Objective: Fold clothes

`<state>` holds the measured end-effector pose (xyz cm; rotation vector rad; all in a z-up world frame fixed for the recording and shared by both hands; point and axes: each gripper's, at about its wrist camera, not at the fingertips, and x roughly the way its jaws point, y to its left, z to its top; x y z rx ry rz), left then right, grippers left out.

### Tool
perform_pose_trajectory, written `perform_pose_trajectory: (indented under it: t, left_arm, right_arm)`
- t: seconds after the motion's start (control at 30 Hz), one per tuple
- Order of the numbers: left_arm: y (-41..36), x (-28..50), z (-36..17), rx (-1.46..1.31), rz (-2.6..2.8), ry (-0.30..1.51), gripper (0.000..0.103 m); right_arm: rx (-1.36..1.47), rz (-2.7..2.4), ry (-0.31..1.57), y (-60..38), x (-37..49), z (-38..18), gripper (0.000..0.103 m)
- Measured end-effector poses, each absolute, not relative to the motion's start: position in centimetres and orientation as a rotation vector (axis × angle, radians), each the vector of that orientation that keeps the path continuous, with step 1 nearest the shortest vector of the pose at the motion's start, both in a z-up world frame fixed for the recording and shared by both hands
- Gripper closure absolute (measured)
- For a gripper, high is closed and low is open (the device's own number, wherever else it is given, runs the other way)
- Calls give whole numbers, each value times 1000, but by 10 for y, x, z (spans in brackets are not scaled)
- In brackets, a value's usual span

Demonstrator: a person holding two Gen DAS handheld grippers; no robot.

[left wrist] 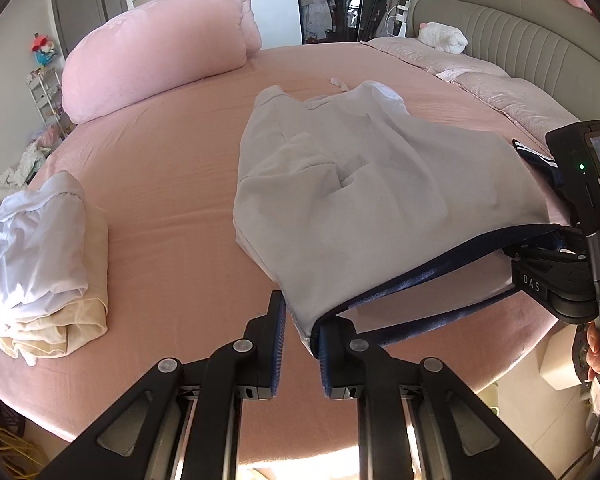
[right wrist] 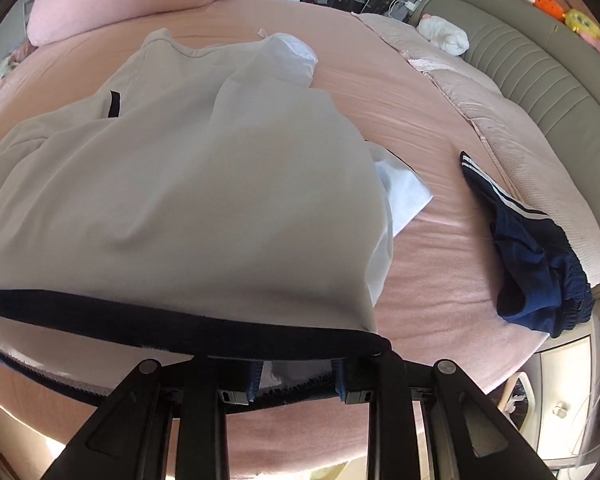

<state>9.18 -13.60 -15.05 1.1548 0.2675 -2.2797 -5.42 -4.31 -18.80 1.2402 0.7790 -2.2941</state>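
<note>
A light grey top (left wrist: 364, 184) is being laid out on the pink bed (left wrist: 172, 184). Its dark blue hem (left wrist: 432, 268) is being kept at the near edge of the bed, and its neck is pointing away toward the far side. So the long way of the top is running straight out from both grippers.

The hem is being stretched from side to side between the 2 grippers. 1 corner is sitting between the pads of the left gripper (left wrist: 302, 320), but a gap is showing there, so the cloth is not looking squeezed. The jaws of the right gripper (right wrist: 296, 380) are standing apart too, with the hem lying loose between them.

Both grippers are being kept just as near to the hem. The neck end is well away from both. A fold is probably coming next, and the hem would have to be carried forward along that long way.

A pile of folded clothes (left wrist: 40, 264) is sitting to the left. Dark blue shorts (right wrist: 528, 252) are waiting on the right.
</note>
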Motion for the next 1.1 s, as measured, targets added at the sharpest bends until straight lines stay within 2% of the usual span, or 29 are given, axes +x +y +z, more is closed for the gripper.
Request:
perform_pose_trajectory:
  t: [0.17, 0.27, 0.47, 0.7, 0.87, 1.0, 1.1]
  left_arm:
    - [-120, 99, -158, 1211, -2291, 244, 89]
    - [-114, 106, -165, 1229, -2267, 219, 89]
    - [-126, 119, -176, 1269, -2213, 292, 88]
    - [-127, 129, -180, 1254, -2248, 322, 89]
    - [-126, 133, -177, 1234, -2262, 414, 89]
    - [-122, 139, -164, 1175, -2276, 420, 88]
    - [-121, 143, -156, 1137, -2271, 423, 80]
  right_arm:
    - [1192, -2356, 920, -25, -40, -183, 80]
    - [1189, -2337, 941, -20, -30, -181, 80]
    - [1232, -2280, 910, -16, -17, -195, 80]
    - [1218, -2224, 779, -12, -6, -197, 78]
    - [1201, -2171, 691, -10, 1, -189, 76]
    - [1040, -2149, 694, -10, 23, -170, 56]
    - [959, -2121, 701, -9, 33, -160, 51]
